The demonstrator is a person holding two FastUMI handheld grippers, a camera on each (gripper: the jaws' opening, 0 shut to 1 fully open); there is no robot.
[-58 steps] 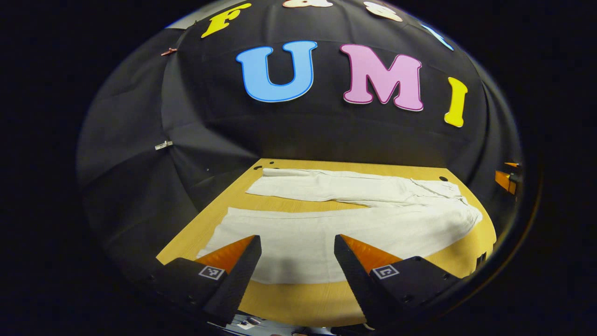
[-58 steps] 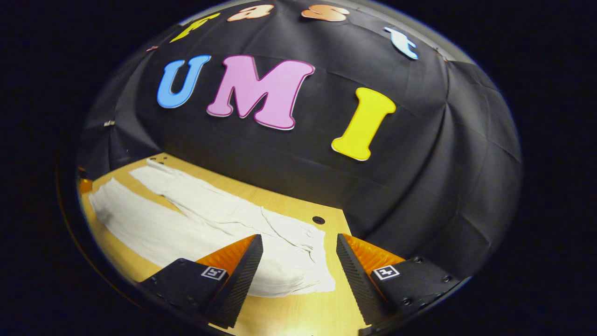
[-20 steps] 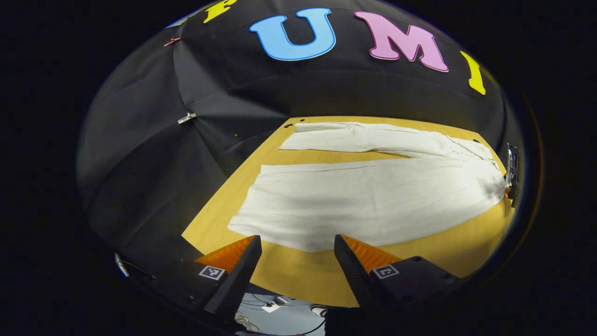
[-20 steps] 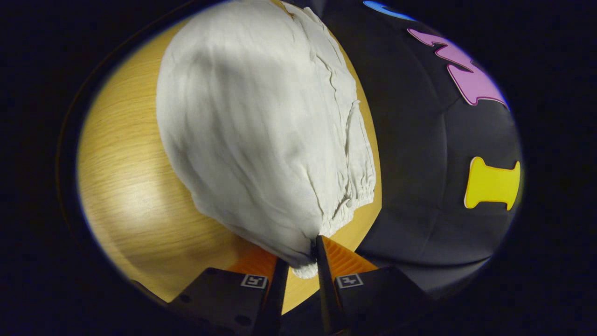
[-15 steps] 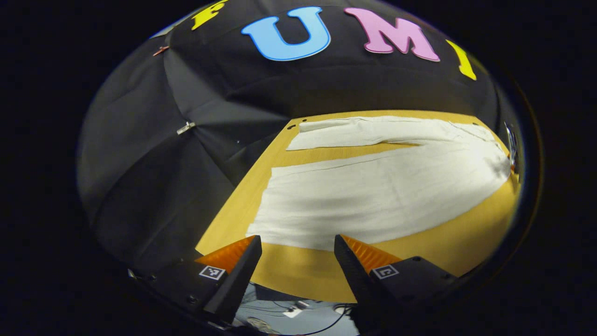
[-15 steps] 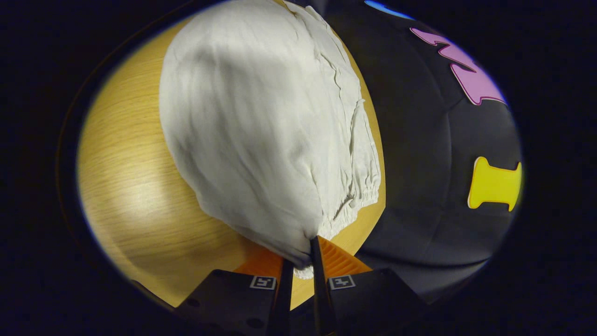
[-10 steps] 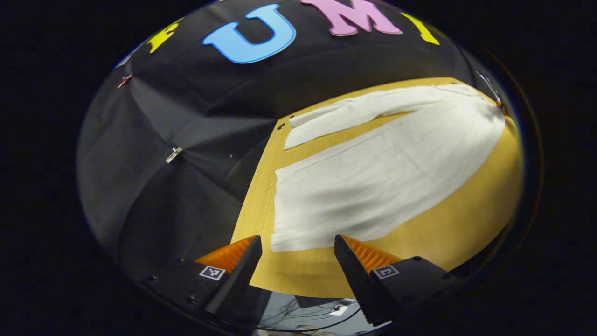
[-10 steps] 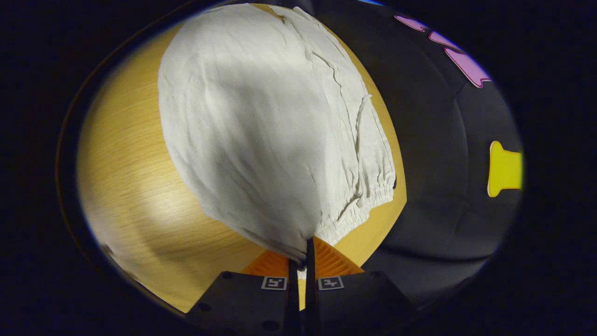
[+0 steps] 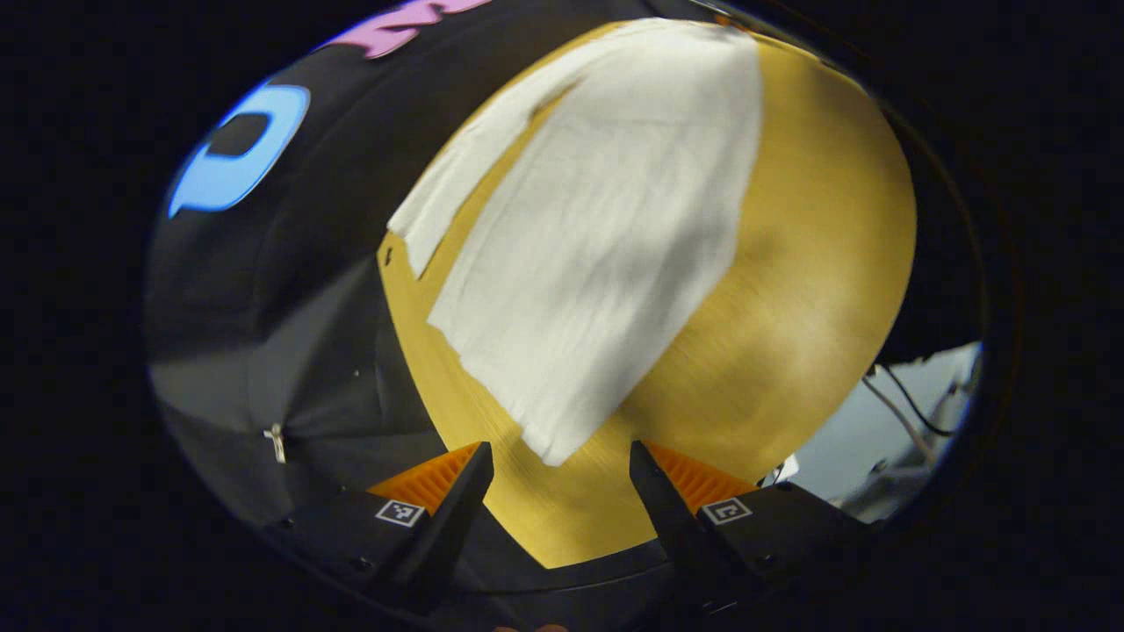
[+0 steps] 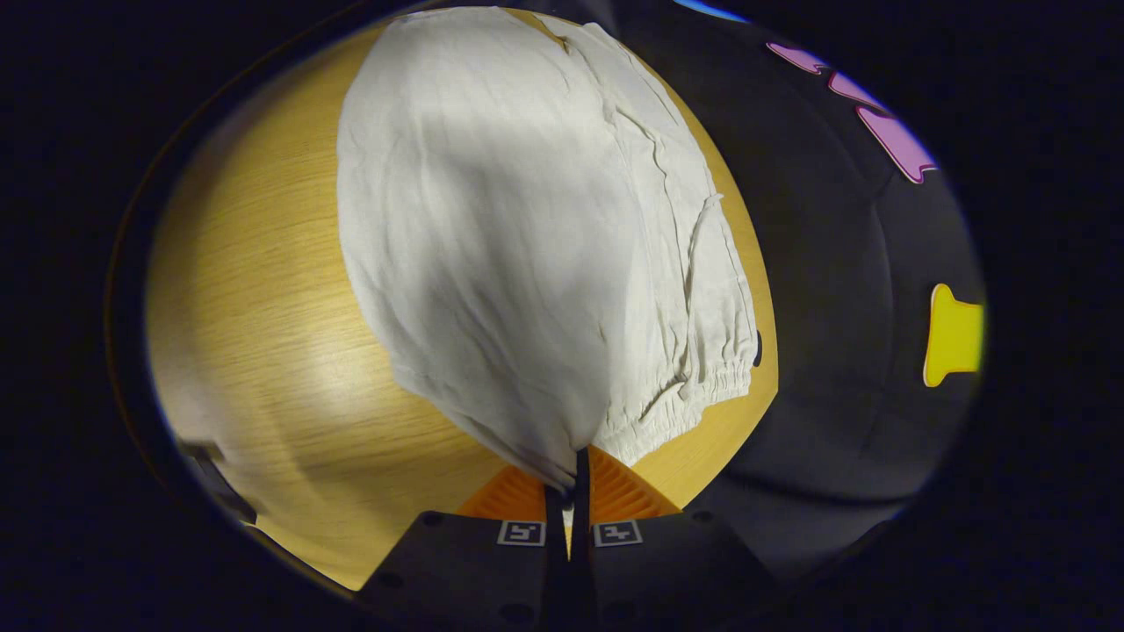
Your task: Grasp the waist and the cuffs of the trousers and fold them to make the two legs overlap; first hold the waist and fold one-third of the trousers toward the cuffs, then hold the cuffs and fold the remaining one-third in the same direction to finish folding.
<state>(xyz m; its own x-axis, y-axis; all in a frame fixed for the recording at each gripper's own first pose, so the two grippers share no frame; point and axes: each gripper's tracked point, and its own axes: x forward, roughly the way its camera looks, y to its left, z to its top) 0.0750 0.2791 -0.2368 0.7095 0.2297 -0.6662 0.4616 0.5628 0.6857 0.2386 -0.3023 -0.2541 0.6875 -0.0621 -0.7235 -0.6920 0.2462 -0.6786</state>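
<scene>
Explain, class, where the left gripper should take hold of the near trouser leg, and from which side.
Grip the cuff corner of the near leg of the white trousers. It lies flat on the wooden table, pointing between the open left gripper. Probably come straight forward, low along the table. The right gripper pinches the waist.

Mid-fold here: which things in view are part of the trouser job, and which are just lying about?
Part of the job:
- white trousers, flat on the wooden table
- right gripper, shut on the trousers' waist corner
- left gripper, open, near the cuff

Just lying about:
- cables past the table's edge
- metal clip on the black cloth
</scene>
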